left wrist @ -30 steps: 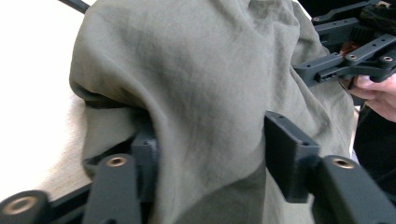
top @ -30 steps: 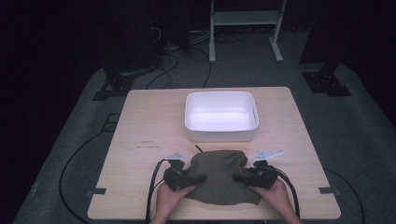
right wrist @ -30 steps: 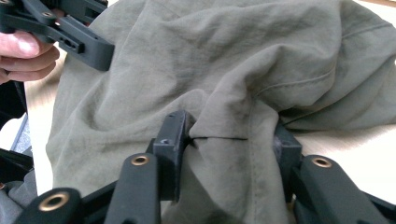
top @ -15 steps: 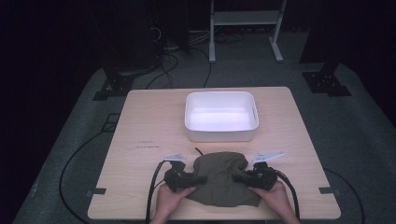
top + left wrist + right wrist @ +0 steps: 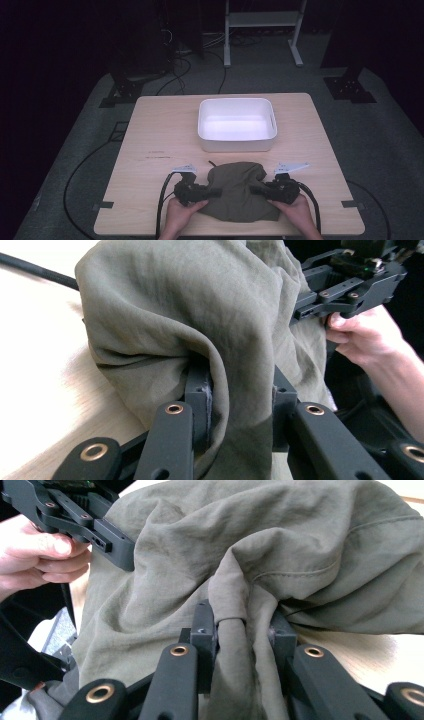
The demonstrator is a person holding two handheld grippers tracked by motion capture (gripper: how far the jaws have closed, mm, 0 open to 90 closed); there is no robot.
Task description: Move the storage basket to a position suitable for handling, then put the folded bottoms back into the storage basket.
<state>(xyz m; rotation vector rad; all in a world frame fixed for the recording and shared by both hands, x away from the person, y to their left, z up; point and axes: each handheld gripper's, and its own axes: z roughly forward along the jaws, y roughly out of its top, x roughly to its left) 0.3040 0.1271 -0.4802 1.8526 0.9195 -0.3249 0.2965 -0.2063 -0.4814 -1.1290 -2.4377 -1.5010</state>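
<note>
Your olive-green cloth [image 5: 239,191] lies crumpled and wrinkled in a loose heap at the near edge of the worktop [image 5: 160,130], just in front of the white tub [image 5: 236,125]. Your left gripper [image 5: 212,192] has its fingers [image 5: 199,395] pressed together on a thick fold at the cloth's left side. Your right gripper [image 5: 254,190] pinches a bunched fold at the right side, where a stitched seam runs across the fabric.

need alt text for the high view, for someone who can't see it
Seen from above, a person's hands hold the left gripper and right gripper, each shut on opposite sides of a crumpled olive-green cloth at the near edge of a light wooden table. An empty white bin sits beyond it, mid-table.
</note>
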